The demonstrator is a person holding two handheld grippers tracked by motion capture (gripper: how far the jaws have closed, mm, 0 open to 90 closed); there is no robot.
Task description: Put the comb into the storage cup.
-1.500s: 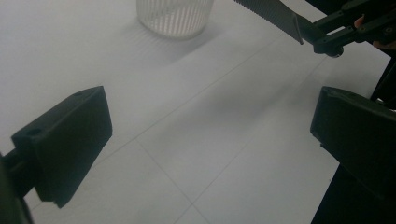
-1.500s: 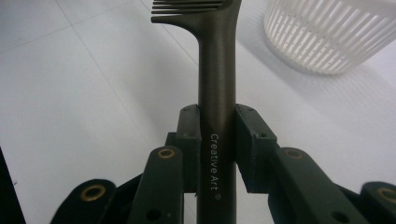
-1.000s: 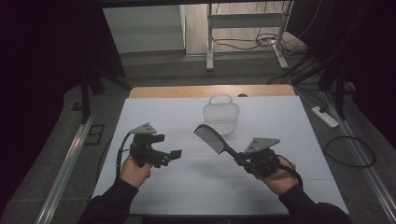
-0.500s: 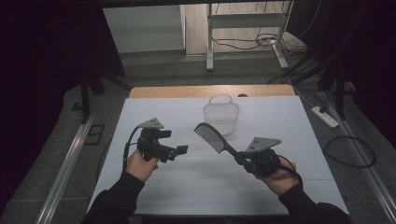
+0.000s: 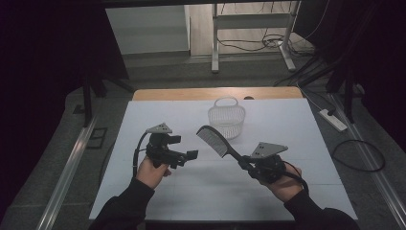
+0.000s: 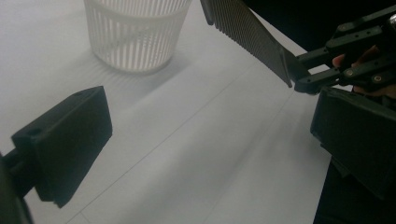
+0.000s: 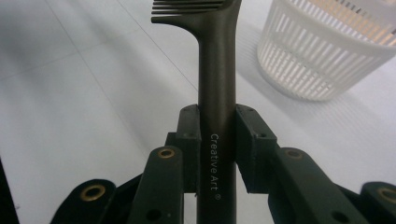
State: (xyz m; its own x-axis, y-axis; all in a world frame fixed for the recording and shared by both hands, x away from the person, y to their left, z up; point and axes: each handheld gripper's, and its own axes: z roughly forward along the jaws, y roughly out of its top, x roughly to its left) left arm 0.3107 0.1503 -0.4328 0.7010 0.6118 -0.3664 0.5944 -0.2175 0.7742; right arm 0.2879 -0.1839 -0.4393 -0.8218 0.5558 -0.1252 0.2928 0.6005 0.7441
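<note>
A dark comb [image 5: 215,140] slants up and to the left above the white table [image 5: 316,163]. My right gripper [image 5: 245,163] is shut on its handle. In the right gripper view the two pads clamp the handle of the comb [image 7: 217,70], and its teeth point away at the top. My left gripper [image 5: 184,147] hovers to the left of the comb, open, with nothing between its jaws. In the left gripper view the comb [image 6: 247,35] hangs ahead at the upper right, and the wide gap of the left gripper [image 6: 215,144] frames bare table. A white slatted basket [image 5: 226,120] stands behind the comb.
The basket [image 6: 135,32] [image 7: 327,51] stands upright, and what it holds cannot be seen. A wooden strip [image 5: 215,93] edges the far side of the table. On the floor to the right lie a power strip [image 5: 333,120] and cables.
My left gripper has shifted a little to the right, closer to the comb. The right gripper and the comb have stayed where they were.
</note>
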